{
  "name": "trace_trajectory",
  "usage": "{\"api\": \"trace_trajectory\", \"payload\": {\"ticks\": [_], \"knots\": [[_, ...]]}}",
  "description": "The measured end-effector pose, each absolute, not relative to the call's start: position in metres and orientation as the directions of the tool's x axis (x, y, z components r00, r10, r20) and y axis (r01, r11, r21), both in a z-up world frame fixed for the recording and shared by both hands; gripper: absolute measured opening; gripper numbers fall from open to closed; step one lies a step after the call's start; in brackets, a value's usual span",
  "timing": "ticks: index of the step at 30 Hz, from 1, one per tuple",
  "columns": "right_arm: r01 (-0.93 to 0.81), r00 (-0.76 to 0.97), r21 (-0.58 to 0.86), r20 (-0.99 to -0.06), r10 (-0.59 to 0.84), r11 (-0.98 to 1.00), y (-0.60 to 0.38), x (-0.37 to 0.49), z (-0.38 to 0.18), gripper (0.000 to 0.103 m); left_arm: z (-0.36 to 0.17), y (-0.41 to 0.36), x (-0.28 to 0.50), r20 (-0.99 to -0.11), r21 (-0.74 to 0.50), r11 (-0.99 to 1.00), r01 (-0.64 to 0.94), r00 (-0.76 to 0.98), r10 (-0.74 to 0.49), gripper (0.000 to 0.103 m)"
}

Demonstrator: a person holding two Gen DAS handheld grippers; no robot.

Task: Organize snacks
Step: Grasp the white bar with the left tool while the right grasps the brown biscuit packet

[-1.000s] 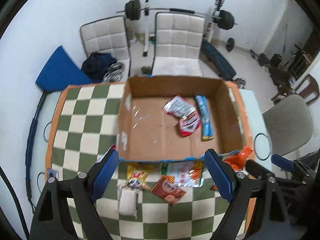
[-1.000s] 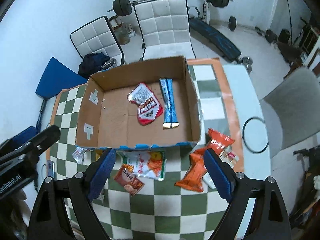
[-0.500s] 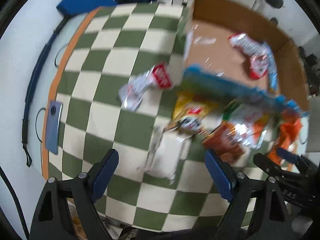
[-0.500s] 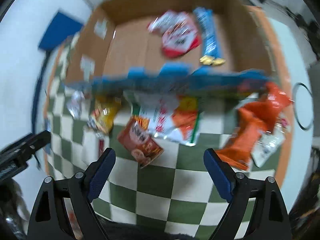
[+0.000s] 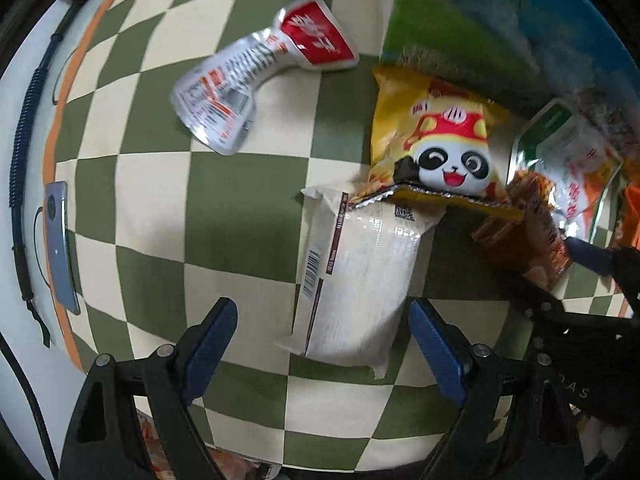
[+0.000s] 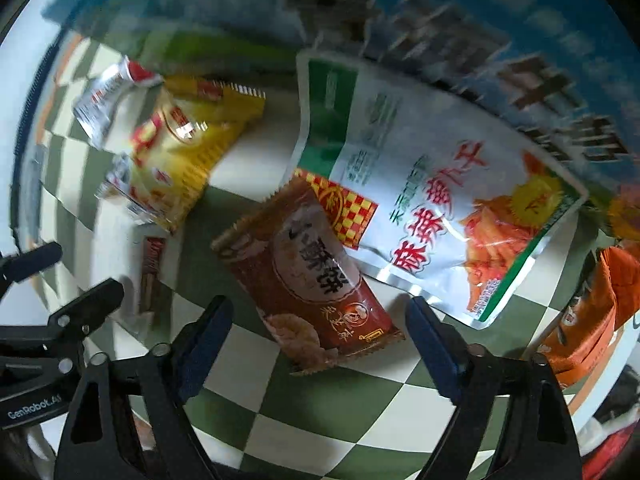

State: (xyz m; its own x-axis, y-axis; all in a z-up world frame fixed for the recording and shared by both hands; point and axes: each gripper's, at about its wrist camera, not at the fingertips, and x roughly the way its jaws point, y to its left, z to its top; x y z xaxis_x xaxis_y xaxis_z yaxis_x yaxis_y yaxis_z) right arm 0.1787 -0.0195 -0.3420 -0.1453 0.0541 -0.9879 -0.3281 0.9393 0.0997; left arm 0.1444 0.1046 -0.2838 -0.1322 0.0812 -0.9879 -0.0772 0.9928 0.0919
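My left gripper points down at the checked tablecloth and stands open, its blue pads either side of the lower end of a white snack packet without touching it. A yellow panda packet overlaps the white packet's top. My right gripper hangs over a red-brown biscuit packet. Its jaws are closing, with the packet between them and gaps still on both sides. That packet lies partly on a large white and green packet.
The cardboard box's blue printed wall runs along the far side of the snacks. A silver and red packet lies at the far left and orange packets at the right. A phone rests near the table's left edge.
Both grippers have come down from above the box to just over the snacks in front of it, tilting to look straight down. The packets have not moved.
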Motion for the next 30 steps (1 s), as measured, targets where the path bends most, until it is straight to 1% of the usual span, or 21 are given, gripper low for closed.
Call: {"api": "trace_trajectory", "payload": {"ticks": [1,3,4,8,10,11,12,13,15,17,18,21,24,27,28,30], "knots": [[-0.333,-0.137,0.073,-0.99,0.028,0.94,-0.019,0.177,-0.342,0.077,-0.285,0.103,0.144,-0.987,0.094,0.993,-0.072,-0.134,0.084,0.088],[-0.286,-0.159,0.082,-0.987,0.037,0.955,-0.027,0.173,-0.342,0.074,-0.286,0.097,0.143,-0.987,0.096,0.994,-0.057,-0.138,0.087,0.088],[-0.24,-0.166,0.098,-0.984,0.058,0.966,-0.036,0.172,-0.34,0.071,-0.287,0.095,0.143,-0.987,0.096,0.994,-0.053,-0.138,0.088,0.088],[-0.076,-0.221,0.117,-0.97,0.098,0.99,-0.073,0.159,-0.34,0.068,-0.292,0.083,0.142,-0.986,0.1,0.994,-0.04,-0.14,0.094,0.088],[0.028,-0.268,0.158,-0.95,0.159,0.987,-0.095,0.148,-0.344,0.064,-0.296,0.079,0.141,-0.985,0.103,0.994,-0.034,-0.145,0.097,0.087],[0.069,-0.292,0.177,-0.937,0.189,0.982,-0.102,0.145,-0.346,0.064,-0.298,0.074,0.141,-0.983,0.108,0.994,-0.029,-0.15,0.102,0.079],[0.11,-0.324,0.2,-0.919,0.225,0.974,-0.108,0.142,-0.35,0.064,-0.3,0.072,0.14,-0.982,0.11,0.994,-0.027,-0.156,0.105,0.073],[0.14,-0.36,0.226,-0.896,0.262,0.964,-0.112,0.138,-0.354,0.065,-0.299,0.069,0.138,-0.983,0.109,0.994,-0.03,-0.148,0.104,0.071],[0.143,-0.393,0.246,-0.875,0.283,0.959,-0.116,0.135,-0.355,0.066,-0.297,0.063,0.133,-0.985,0.099,0.995,-0.027,-0.144,0.094,0.061],[0.108,-0.366,0.234,-0.894,0.258,0.966,-0.115,0.135,-0.348,0.072,-0.294,0.057,0.127,-0.984,0.103,0.994,-0.026,-0.145,0.098,0.057],[0.093,-0.35,0.226,-0.904,0.245,0.97,-0.109,0.132,-0.345,0.074,-0.294,0.052,0.123,-0.984,0.107,0.994,-0.023,-0.147,0.102,0.056],[0.056,-0.317,0.198,-0.926,0.205,0.979,-0.101,0.137,-0.336,0.074,-0.294,0.043,0.106,-0.983,0.105,0.994,-0.03,-0.156,0.099,0.055],[0.011,-0.289,0.135,-0.948,0.133,0.991,-0.092,0.141,-0.334,0.074,-0.294,0.033,0.088,-0.982,0.105,0.994,-0.041,-0.164,0.097,0.055],[-0.006,-0.27,0.117,-0.956,0.111,0.993,-0.087,0.137,-0.33,0.071,-0.294,0.026,0.071,-0.979,0.103,0.993,-0.051,-0.18,0.092,0.055],[-0.008,-0.266,0.119,-0.957,0.113,0.993,-0.084,0.135,-0.328,0.063,-0.294,0.023,0.066,-0.979,0.098,0.994,-0.055,-0.187,0.086,0.055],[-0.021,-0.26,0.088,-0.962,0.08,0.996,-0.078,0.117,-0.325,0.06,-0.298,0.018,0.057,-0.977,0.086,0.995,-0.053,-0.198,0.074,0.055]]}}
